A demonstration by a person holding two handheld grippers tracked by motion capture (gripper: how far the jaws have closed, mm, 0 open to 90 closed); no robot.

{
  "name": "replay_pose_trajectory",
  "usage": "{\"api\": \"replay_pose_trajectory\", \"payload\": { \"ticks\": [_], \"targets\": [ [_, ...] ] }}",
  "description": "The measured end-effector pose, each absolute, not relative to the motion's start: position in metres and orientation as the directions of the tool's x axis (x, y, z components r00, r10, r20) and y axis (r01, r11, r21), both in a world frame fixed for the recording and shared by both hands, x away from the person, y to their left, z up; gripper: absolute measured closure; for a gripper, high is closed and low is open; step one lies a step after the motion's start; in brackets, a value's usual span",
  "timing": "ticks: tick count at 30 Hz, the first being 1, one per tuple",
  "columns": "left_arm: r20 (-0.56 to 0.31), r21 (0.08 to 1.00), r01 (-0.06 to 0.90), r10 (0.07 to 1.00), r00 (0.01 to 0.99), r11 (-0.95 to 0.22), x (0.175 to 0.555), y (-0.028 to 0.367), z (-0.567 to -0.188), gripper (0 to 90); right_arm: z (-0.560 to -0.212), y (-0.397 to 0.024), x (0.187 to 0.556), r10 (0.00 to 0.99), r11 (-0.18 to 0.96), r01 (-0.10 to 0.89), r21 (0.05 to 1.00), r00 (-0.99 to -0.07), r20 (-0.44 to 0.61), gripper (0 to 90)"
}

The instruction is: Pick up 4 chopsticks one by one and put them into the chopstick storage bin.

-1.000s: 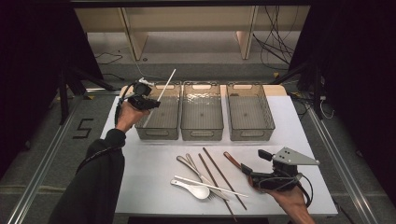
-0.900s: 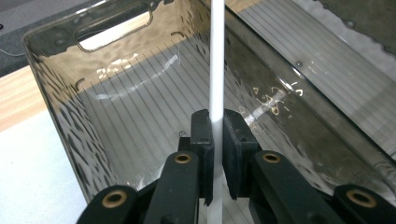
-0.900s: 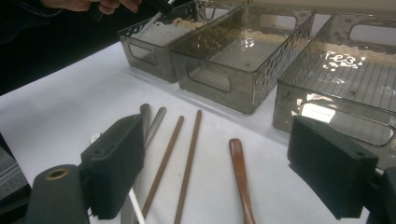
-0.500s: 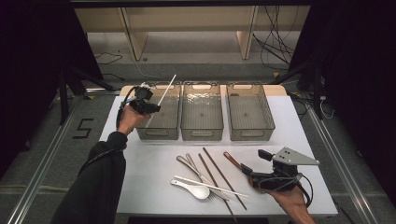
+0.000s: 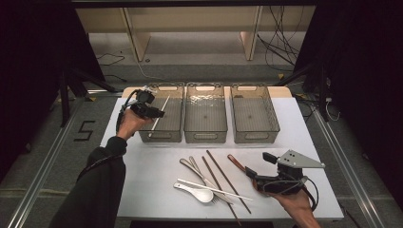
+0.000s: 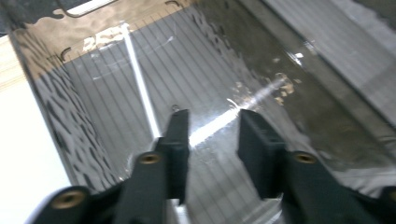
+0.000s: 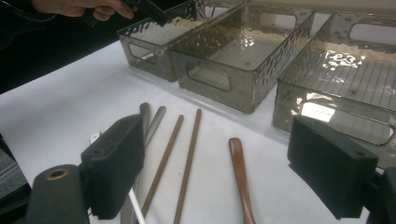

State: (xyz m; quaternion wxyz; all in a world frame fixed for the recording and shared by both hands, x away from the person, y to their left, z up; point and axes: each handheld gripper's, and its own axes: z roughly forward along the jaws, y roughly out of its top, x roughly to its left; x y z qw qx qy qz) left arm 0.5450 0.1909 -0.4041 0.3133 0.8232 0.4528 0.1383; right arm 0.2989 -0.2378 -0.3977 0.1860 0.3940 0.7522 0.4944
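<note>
**White chopstick lies in the left bin, jaws parted above it**

The slim white plastic chopstick (image 5: 159, 114) lies inside the leftmost of three clear, smoke-tinted plastic bins (image 5: 160, 135), stretched along the bin's length with its far tip near the back wall. In the left gripper view the same chopstick (image 6: 139, 91) rests on the ribbed floor, passing just beside one jaw and not between the two.

The left gripper (image 5: 151, 112) hovers over that bin's left rim, held by a hand in a dark sleeve. Its jaws have just been opening and now stand apart, with nothing between them.

The middle bin (image 5: 205, 137) and the right bin (image 5: 254, 137) stand side by side next to the first.

On the white tabletop (image 5: 142, 161) in front of the bins lies a cluster of utensils: a white ceramic soup spoon (image 5: 196, 193), a second white chopstick (image 5: 214, 189) laid across it, two metal-handled pieces (image 5: 195, 169), a pair of brown wooden chopsticks (image 5: 223, 180) and a reddish-brown wooden handle (image 5: 236, 163).

The right gripper (image 5: 257, 166) rests low at the table's right front, pointing towards the utensils. Its jaws are wide apart and empty, the reddish-brown handle (image 7: 240, 175) lying on the table between them in the right gripper view.
</note>
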Motion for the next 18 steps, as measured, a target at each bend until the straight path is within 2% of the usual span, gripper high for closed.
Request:
{"api": "replay_pose_trajectory", "payload": {
  "ticks": [4,8,13,18],
  "targets": [
    [-0.062,0.651,0.629,0.797,0.601,-0.424,0.528,0.184,-0.398,44.2,-0.398,-0.238,0.299,0.778,0.201,0.408,0.89,-0.619,0.108,20.0],
    [-0.067,0.671,0.588,0.753,0.654,-0.451,0.505,0.174,-0.393,34.1,-0.398,-0.238,0.299,0.778,0.202,0.408,0.89,-0.619,0.107,20.0],
    [-0.052,0.664,0.539,0.686,0.725,-0.519,0.48,0.159,-0.391,27.1,-0.397,-0.237,0.299,0.778,0.204,0.407,0.89,-0.619,0.105,19.9],
    [-0.04,0.643,0.474,0.592,0.805,-0.601,0.451,0.138,-0.389,24.8,-0.397,-0.237,0.298,0.777,0.205,0.407,0.89,-0.62,0.105,19.9]
  ]
}}
